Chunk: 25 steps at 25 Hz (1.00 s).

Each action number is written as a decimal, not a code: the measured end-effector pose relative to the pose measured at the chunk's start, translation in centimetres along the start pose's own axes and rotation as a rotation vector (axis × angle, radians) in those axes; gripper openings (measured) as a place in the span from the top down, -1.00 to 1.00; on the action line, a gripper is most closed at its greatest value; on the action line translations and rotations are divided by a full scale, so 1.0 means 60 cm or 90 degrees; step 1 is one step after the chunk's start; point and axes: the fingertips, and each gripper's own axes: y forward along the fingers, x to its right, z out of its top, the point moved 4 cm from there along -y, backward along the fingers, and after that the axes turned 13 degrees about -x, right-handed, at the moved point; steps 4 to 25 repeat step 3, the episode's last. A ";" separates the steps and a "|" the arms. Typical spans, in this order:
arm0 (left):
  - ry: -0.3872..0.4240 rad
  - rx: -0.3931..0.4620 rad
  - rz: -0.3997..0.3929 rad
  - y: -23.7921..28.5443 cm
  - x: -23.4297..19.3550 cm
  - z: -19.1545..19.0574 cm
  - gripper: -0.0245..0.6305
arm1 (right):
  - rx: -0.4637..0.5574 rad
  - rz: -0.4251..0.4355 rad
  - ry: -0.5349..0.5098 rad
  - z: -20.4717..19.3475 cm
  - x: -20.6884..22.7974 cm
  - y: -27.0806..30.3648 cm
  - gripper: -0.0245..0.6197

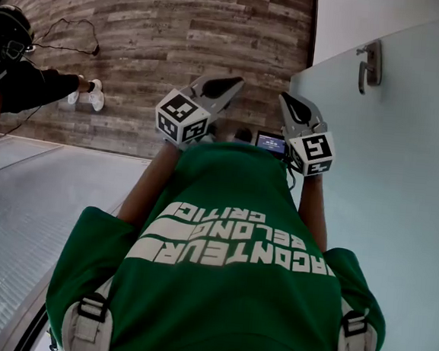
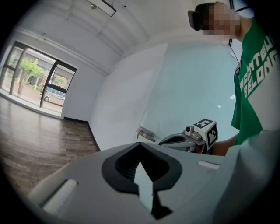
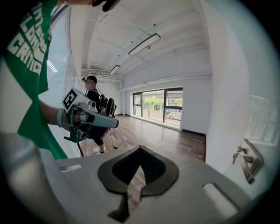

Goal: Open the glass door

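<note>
The frosted glass door (image 1: 391, 178) stands at the right of the head view, with a metal lever handle (image 1: 370, 66) near its far top edge. Both grippers are held up in front of my green shirt, well short of the handle. My left gripper (image 1: 229, 84) is shut and holds nothing; its own view (image 2: 140, 145) shows the door (image 2: 192, 83) and the handle (image 2: 145, 132) ahead. My right gripper (image 1: 289, 100) is also shut and holds nothing (image 3: 140, 149). It sits closer to the door, and the handle (image 3: 249, 159) with a key hanging from it shows at its right.
Another person (image 1: 18, 77) in dark clothes stands at the far left on the wooden floor (image 1: 178, 37), with a cable (image 1: 68, 24) lying nearby. A frosted glass panel (image 1: 17, 214) runs along my left side. Large windows (image 3: 157, 103) close the far end of the room.
</note>
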 end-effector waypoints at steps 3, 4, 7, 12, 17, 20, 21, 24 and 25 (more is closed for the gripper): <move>0.000 0.003 0.000 -0.009 -0.002 0.005 0.87 | 0.000 0.001 -0.001 0.009 -0.005 0.000 0.95; 0.000 0.003 0.000 -0.009 -0.002 0.005 0.87 | 0.000 0.001 -0.001 0.009 -0.005 0.000 0.95; 0.000 0.003 0.000 -0.009 -0.002 0.005 0.87 | 0.000 0.001 -0.001 0.009 -0.005 0.000 0.95; 0.000 0.003 0.000 -0.009 -0.002 0.005 0.87 | 0.000 0.001 -0.001 0.009 -0.005 0.000 0.95; 0.000 0.003 0.000 -0.009 -0.002 0.005 0.87 | 0.000 0.001 -0.001 0.009 -0.005 0.000 0.95; 0.000 0.003 0.000 -0.009 -0.002 0.005 0.87 | 0.000 0.001 -0.001 0.009 -0.005 0.000 0.95; 0.000 0.003 0.000 -0.009 -0.002 0.005 0.87 | 0.000 0.001 -0.001 0.009 -0.005 0.000 0.95; 0.000 0.003 0.000 -0.009 -0.002 0.005 0.87 | 0.000 0.001 -0.001 0.009 -0.005 0.000 0.95; 0.000 0.003 0.000 -0.009 -0.002 0.005 0.87 | 0.000 0.001 -0.001 0.009 -0.005 0.000 0.95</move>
